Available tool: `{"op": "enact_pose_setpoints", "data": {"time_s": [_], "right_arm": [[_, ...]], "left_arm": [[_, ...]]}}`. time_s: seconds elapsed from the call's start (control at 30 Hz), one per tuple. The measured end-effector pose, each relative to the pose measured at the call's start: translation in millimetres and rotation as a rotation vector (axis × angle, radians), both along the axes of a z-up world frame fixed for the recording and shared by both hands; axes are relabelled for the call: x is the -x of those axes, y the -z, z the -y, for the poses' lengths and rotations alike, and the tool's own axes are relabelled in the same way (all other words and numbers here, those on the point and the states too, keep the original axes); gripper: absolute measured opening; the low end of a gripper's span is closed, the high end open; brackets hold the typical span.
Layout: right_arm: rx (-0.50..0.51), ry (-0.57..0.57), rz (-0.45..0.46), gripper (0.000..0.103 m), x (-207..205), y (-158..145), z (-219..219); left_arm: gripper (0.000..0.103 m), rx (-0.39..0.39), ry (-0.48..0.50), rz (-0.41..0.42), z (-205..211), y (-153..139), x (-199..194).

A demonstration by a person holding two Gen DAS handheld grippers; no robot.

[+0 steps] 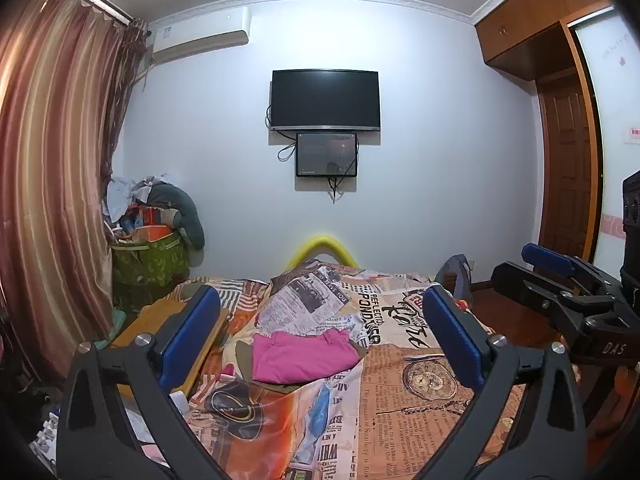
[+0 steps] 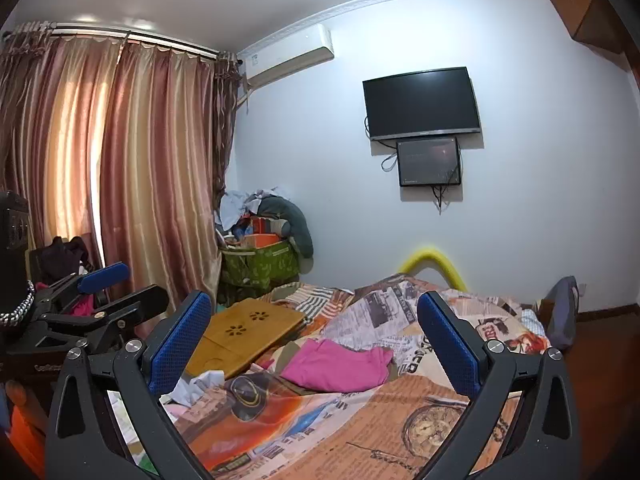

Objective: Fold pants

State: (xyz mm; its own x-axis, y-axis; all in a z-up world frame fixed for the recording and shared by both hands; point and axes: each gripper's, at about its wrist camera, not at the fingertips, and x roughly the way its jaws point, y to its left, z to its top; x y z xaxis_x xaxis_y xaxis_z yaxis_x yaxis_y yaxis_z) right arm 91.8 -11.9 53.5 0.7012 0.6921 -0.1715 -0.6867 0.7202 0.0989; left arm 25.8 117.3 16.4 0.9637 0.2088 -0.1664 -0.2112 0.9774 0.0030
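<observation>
Pants, pink, lie bunched in a loose heap near the middle of the bed, on the newspaper-print cover, closer to the left edge than the right. I have both grippers raised above the near end of the bed, well apart from the cloth. Left gripper: fingers spread wide, nothing between them. Right gripper: same, wide and empty; it also shows at the right edge of the left wrist view.

A wooden lap tray sits on the left edge of the bed, just beside the pants. Crumpled white paper lies near the tray's front corner.

Risks as I judge them: the heap hides waistband and legs, so I may pinch two layers or catch the bed cover with the cloth. Reaching from the left, a finger could knock the tray. Pulling one corner only would likely twist the pants instead of spreading them flat.
</observation>
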Motion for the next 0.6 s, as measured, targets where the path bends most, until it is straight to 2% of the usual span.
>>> {"op": "enact_pose_setpoints", "data": {"time_s": [0.6], "right_arm": [[0.003, 0.007, -0.017, 0.103, 5.0, -0.7, 5.8]], "left_arm": [[0.102, -0.011, 0.015, -0.016, 0.9, 3.0, -3.6]]}}
